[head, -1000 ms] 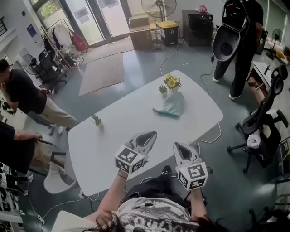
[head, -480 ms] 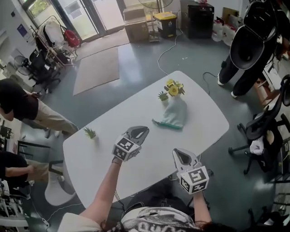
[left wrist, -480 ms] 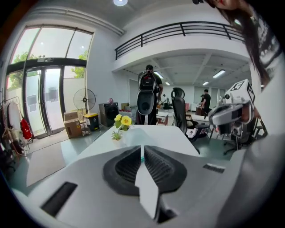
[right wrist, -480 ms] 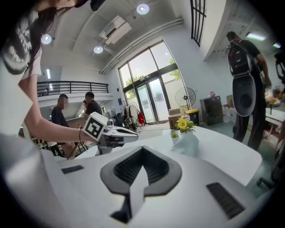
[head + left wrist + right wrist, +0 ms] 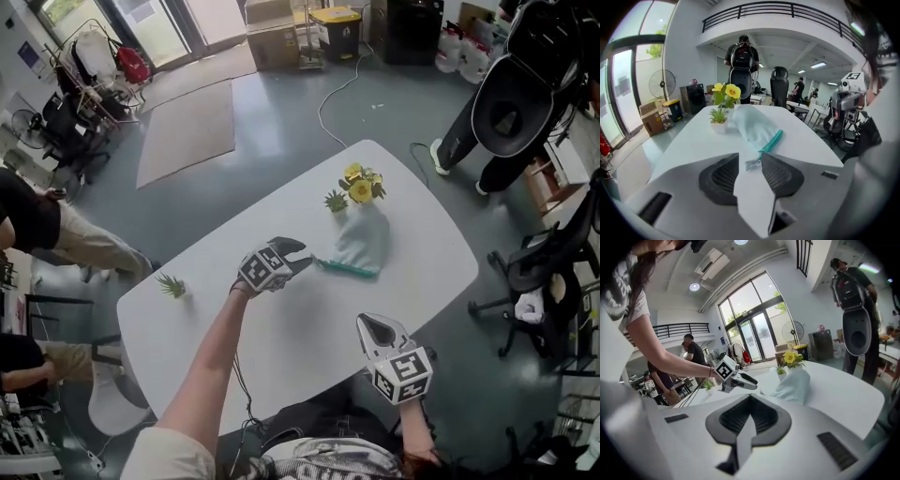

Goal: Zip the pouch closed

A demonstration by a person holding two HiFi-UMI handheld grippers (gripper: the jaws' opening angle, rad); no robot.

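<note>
The pale-green fabric pouch lies on the white oval bench. Our left gripper, fingers just opening, flanks its silver zip pull ungripped. Our right gripper is closed and empty. We judge zipping not yet begun.

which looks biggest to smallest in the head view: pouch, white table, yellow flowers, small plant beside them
1. white table
2. pouch
3. yellow flowers
4. small plant, only slightly smaller

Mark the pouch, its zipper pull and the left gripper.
pouch [image 5: 366, 239], head view, pale fabric body.
zipper pull [image 5: 752, 163], left gripper view, metal tab.
left gripper [image 5: 306, 257], head view, midway between fingertips.
</note>
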